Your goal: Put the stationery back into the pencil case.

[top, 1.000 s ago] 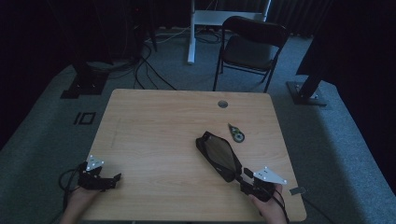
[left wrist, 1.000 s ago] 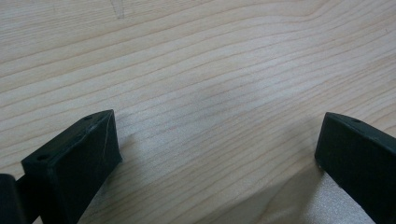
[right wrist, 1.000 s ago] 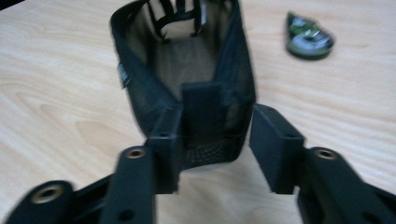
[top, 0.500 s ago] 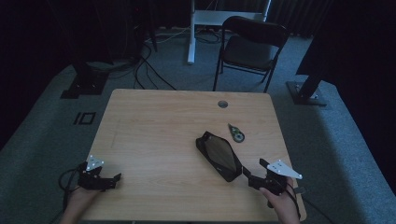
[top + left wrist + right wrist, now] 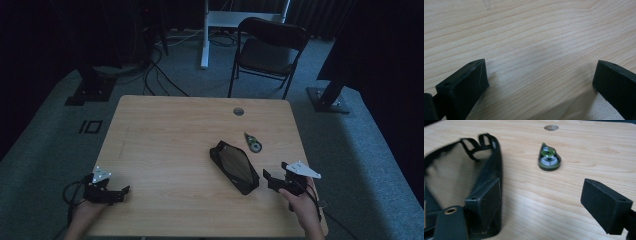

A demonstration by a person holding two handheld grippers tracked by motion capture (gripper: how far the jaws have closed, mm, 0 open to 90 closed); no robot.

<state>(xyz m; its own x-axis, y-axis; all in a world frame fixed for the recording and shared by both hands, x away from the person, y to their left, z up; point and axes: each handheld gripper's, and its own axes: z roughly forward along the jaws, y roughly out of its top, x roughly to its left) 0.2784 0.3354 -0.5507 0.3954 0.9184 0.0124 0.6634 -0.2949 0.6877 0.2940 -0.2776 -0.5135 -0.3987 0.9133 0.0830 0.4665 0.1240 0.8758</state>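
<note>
Right tongs (image 5: 270,178) sat near the desk's (image 5: 165,130) 4 o'clock corner, just off the near end of the black pouch (image 5: 234,166). Their jaws had just been opening and stood wide, nothing pinched between them. In the right gripper view the pouch (image 5: 461,170) lay against the outer face of the left-hand jaw. A small green-and-black tape dispenser (image 5: 253,143) lay at the pouch's 1 o'clock, apart from it. Left tongs (image 5: 117,192) rested at the desk's 7 o'clock corner, jaws wide over bare wood, well apart from the pouch.
</note>
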